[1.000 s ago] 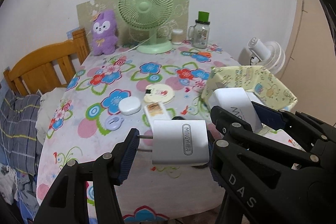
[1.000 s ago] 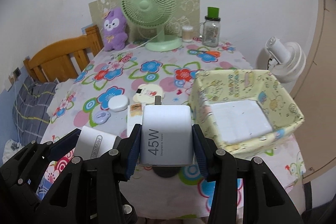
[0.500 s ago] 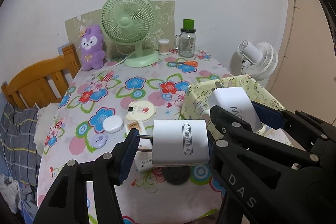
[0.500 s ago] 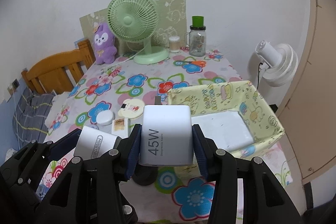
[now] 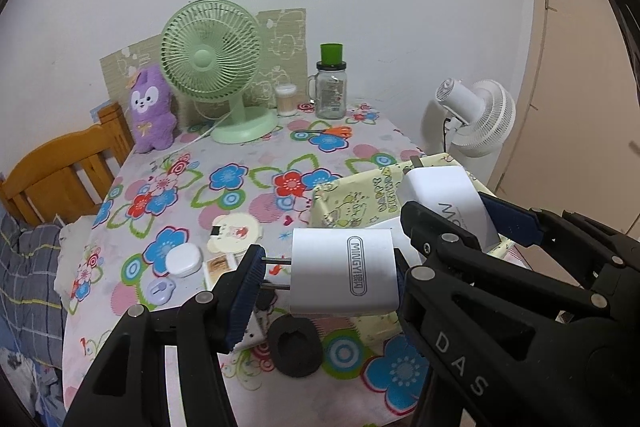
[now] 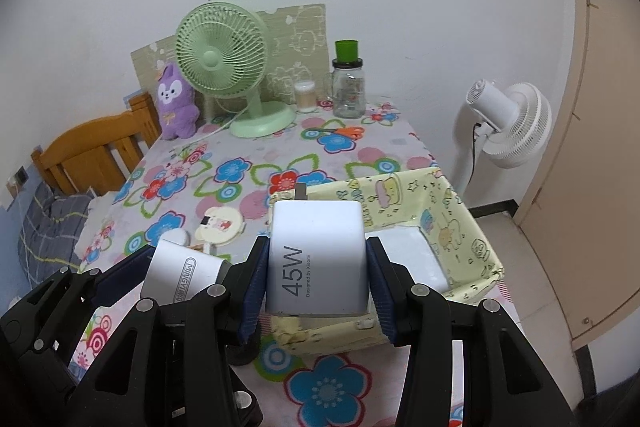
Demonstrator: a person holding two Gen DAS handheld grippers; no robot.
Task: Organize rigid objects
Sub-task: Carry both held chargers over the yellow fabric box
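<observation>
A white charger marked MINGYI (image 5: 344, 277) sits sideways in my left gripper (image 5: 326, 279), which is shut on it, its prongs pressing the left pad. It hangs over the flowered table, just left of the yellow patterned basket (image 5: 360, 195). My right gripper (image 6: 318, 281) is shut on a white 45W charger (image 6: 318, 259), prongs pointing away, held above the near left corner of the basket (image 6: 460, 211). The basket has a white floor. The two grippers are side by side: the left gripper (image 6: 180, 279) shows in the right wrist view, the right gripper (image 5: 460, 215) in the left wrist view.
On the tablecloth lie a black ring (image 5: 294, 349), a white case (image 5: 183, 259), a lilac piece (image 5: 160, 289) and a round cream case (image 5: 236, 233). A green fan (image 5: 212, 59), purple plush (image 5: 150, 107), jar (image 5: 331, 87) and orange scissors (image 5: 340, 131) stand behind. A white floor fan (image 6: 508, 119) stands right.
Both grippers have drawn back, up and to the right with their chargers. The table items now look smaller and further left, and the basket lies under the right gripper.
</observation>
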